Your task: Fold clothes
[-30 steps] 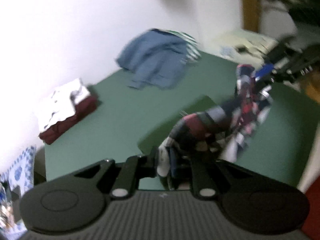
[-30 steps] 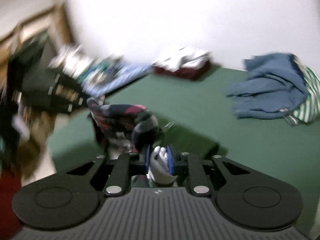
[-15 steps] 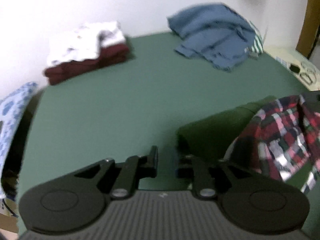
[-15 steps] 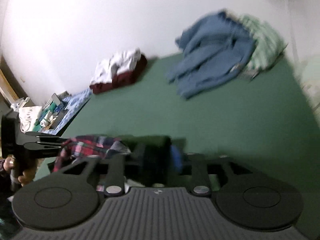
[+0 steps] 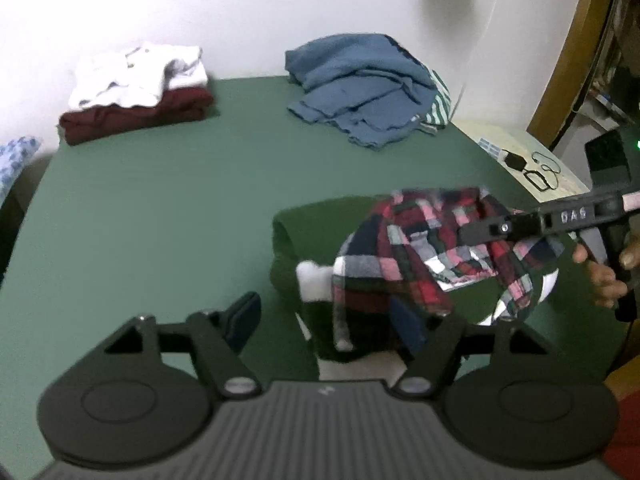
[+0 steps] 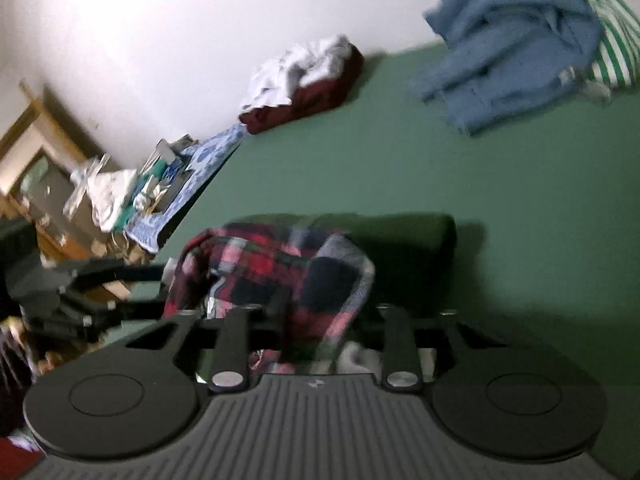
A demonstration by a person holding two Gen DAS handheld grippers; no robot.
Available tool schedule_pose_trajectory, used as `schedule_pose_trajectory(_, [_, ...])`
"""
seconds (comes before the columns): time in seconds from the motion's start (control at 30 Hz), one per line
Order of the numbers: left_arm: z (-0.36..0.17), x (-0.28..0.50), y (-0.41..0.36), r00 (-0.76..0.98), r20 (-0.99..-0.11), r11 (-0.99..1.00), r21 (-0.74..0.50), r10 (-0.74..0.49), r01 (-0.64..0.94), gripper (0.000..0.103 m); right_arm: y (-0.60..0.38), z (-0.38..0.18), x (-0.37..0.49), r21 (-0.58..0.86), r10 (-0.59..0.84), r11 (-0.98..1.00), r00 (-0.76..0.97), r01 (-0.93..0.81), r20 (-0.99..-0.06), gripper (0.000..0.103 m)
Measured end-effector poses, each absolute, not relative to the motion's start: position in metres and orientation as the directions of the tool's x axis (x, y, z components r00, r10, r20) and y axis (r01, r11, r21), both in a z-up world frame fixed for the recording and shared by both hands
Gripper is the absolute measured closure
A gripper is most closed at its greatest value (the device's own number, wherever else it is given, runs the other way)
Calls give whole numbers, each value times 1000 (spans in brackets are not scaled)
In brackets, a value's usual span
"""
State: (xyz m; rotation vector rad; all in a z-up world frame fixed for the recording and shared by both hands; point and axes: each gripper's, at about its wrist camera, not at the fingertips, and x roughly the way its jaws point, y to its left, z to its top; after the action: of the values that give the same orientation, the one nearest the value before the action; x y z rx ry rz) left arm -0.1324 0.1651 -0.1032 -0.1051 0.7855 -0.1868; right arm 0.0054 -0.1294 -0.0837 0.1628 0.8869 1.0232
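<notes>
A red, navy and white plaid shirt (image 5: pixel 416 252) (image 6: pixel 280 268) lies bunched over a dark green cloth (image 5: pixel 320 224) (image 6: pixel 400 240) near the table's front edge. My left gripper (image 5: pixel 326 316) is open and its jaws are widening. The shirt's near edge and a white cuff sit between them, and only the right finger touches the fabric. My right gripper (image 6: pixel 316 320) has its jaws closing on a gathered fold of the shirt, which hides the fingertips. In the left wrist view the right gripper (image 5: pixel 476 234) reaches in from the right, held by a hand (image 5: pixel 600 276), with fabric hanging from its tip.
On the green table (image 5: pixel 160 208), a maroon and white folded stack (image 5: pixel 136 100) (image 6: pixel 304 88) sits by the wall. A rumpled blue garment (image 5: pixel 360 88) (image 6: pixel 508 52) lies over a green-striped one. A side table with cables (image 5: pixel 532 168) stands right; clutter (image 6: pixel 152 184) lies beyond the left edge.
Both grippers held the plaid shirt up a second ago. They have come down to the table, the left one has let go and opened wide, and the shirt now lies over the dark green cloth.
</notes>
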Motion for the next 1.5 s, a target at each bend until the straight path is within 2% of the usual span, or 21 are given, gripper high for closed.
schedule_pose_trajectory(0.03, [-101,-133,165,693,-689,977,-166,-214,136,54,-130,-78,2,485,801,532,227,-694,-554,80])
schedule_pose_trajectory(0.07, [-100,-134,164,691,-688,975,-169,-221,144,60,-131,-71,-1,465,807,522,236,-716,-542,81])
schedule_pose_trajectory(0.1, [-100,-132,163,690,-687,973,-175,-230,150,77,-132,-65,-3,446,814,511,247,-735,-526,82])
schedule_pose_trajectory(0.13, [-100,-129,162,698,-681,975,-172,-221,140,101,-131,-58,-3,431,822,503,261,-750,-506,83])
schedule_pose_trajectory(0.17, [-99,-126,161,707,-676,978,-167,-208,128,103,-129,-52,-1,413,826,500,276,-762,-491,84])
schedule_pose_trajectory(0.33, [-78,-97,174,801,-593,995,-101,-79,23,103,-118,-45,25,377,830,526,362,-762,-425,85])
schedule_pose_trajectory(0.47, [-83,-58,182,780,-624,998,-62,-35,-6,103,-96,-81,57,353,758,619,415,-702,-503,85])
schedule_pose_trajectory(0.57, [-83,-56,179,770,-638,999,-40,-13,-16,103,-83,-112,62,307,695,675,437,-671,-571,86])
schedule_pose_trajectory(0.67, [-70,-87,175,793,-608,998,-55,-44,13,89,-88,-117,59,325,692,688,450,-649,-565,86])
schedule_pose_trajectory(0.7, [-69,-98,174,794,-605,998,-63,-53,18,72,-89,-116,57,320,688,692,457,-648,-563,85])
schedule_pose_trajectory(0.73, [-69,-108,173,795,-604,997,-71,-61,22,59,-89,-117,55,316,685,696,464,-645,-561,85])
schedule_pose_trajectory(0.87, [-84,-128,177,741,-659,986,-164,-126,21,50,-88,-121,54,322,675,715,492,-621,-550,85])
schedule_pose_trajectory(0.97, [-95,-129,169,722,-674,975,-224,-157,3,50,-86,-125,55,325,662,732,514,-598,-545,84])
schedule_pose_trajectory(1.07, [-104,-109,160,725,-681,975,-212,-102,-62,48,-78,-125,53,287,636,752,540,-593,-552,83])
schedule_pose_trajectory(1.1, [-111,-99,160,712,-696,971,-222,-95,-88,51,-75,-125,54,278,628,757,544,-591,-556,82])
schedule_pose_trajectory(1.13, [-119,-89,159,696,-712,969,-225,-89,-106,63,-72,-126,55,266,621,761,547,-591,-562,81])
schedule_pose_trajectory(1.2, [-132,-79,157,692,-716,969,-225,-90,-107,63,-68,-128,62,261,614,765,545,-588,-571,81])
schedule_pose_trajectory(1.27, [-133,-78,149,705,-707,980,-173,-57,-95,62,-66,-130,70,268,613,766,537,-584,-579,77])
schedule_pose_trajectory(1.3, [-132,-78,146,707,-706,985,-145,-39,-91,60,-67,-130,75,284,619,761,525,-583,-584,73])
schedule_pose_trajectory(1.4, [-129,-78,145,697,-717,987,-129,-27,-95,60,-87,-120,90,408,654,750,493,-521,-574,69])
schedule_pose_trajectory(1.5, [-126,-83,145,696,-718,986,-127,-15,-110,60,-136,-98,80,514,664,741,585,-431,-467,63])
